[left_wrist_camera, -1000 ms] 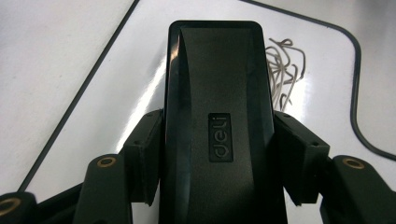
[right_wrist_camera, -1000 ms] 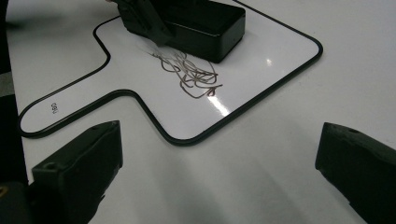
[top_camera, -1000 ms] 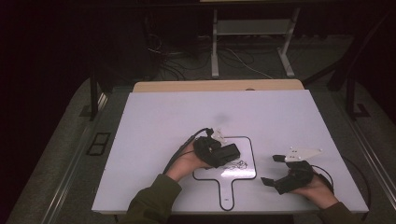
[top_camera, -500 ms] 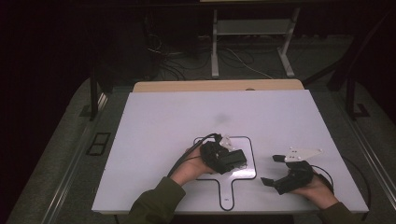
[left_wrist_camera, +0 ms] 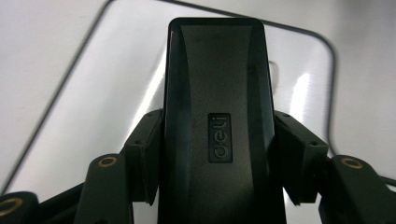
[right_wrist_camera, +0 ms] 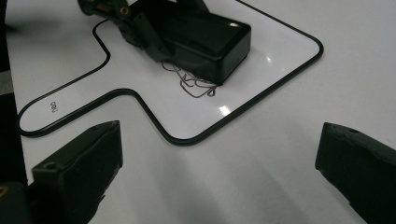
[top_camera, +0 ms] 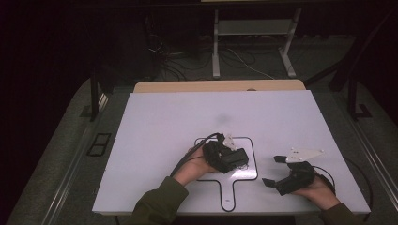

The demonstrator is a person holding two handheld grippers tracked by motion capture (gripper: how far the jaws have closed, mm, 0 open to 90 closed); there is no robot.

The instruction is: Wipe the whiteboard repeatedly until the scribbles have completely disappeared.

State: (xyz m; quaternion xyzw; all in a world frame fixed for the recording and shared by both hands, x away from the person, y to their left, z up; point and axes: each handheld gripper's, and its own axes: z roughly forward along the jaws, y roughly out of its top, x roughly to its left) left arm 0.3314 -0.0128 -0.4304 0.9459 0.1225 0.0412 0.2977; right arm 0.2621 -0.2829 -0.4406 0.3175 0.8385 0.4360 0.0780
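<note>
White and smooth, the rectangular table top [top_camera: 164,122] carries a glossy paddle-shaped whiteboard with a thin black rim [top_camera: 251,161]. On that board rests a matte black rectangular eraser block [left_wrist_camera: 217,93], clamped at its sides by the left gripper [top_camera: 234,159], apparently over dark scribbles [right_wrist_camera: 194,86]. Right of the board, the right gripper [top_camera: 272,171] lies low, jaws spread wide, holding nothing.

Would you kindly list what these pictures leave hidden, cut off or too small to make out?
- Scribble on the small whiteboard: partly under the black eraser in the right gripper view; a faint smudge in the high view.
- Eraser's underside: hidden against the board; its near end is cut off at the bottom of the left gripper view.
- Handle print: too small to read.
- Right gripper: jaw tips cut off in its own view.
</note>
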